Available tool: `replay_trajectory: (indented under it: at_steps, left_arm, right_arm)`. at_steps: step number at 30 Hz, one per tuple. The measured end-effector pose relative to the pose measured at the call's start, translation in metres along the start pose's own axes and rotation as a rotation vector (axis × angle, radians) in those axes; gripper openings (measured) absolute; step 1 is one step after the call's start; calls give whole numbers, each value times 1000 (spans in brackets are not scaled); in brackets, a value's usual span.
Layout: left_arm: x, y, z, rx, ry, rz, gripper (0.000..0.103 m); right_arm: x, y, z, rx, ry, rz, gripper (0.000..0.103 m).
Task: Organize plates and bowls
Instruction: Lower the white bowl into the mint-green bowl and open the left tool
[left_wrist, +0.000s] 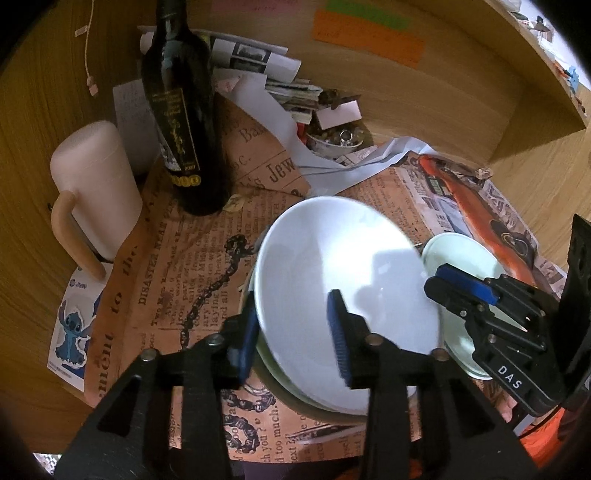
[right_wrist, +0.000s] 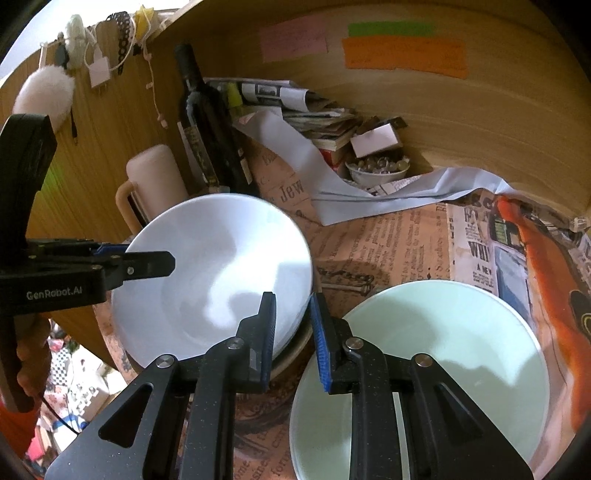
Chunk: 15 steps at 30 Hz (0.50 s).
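While the left gripper (left_wrist: 295, 336), jaws spread, straddles the white bowl's (left_wrist: 343, 280) rim atop the stack, the right gripper (right_wrist: 293, 339), also spread, hovers beside the green plate (right_wrist: 443, 354), likely the next thing to pinch.

Left black two-finger tongs with blue pads (left_wrist: 295, 332): jaws parted. Right black two-finger tongs (right_wrist: 293, 341): jaws parted, narrower gap, level alongside.
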<state>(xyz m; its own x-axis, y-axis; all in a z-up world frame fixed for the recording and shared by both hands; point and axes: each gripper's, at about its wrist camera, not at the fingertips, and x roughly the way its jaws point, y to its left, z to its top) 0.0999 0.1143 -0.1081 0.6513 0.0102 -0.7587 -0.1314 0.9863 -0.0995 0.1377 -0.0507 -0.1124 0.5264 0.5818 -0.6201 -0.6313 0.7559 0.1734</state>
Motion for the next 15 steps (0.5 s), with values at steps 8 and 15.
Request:
replay_trajectory:
  at_steps: [8,15]
  left_arm:
    - [-26,-9,1,73,-146,85,68]
    - [-20,14,-5,12,-141,55,68]
  right_arm:
    - [-1,2,-1,-17,0,6,21]
    - [-9,-1,-1,0,-25,4,43]
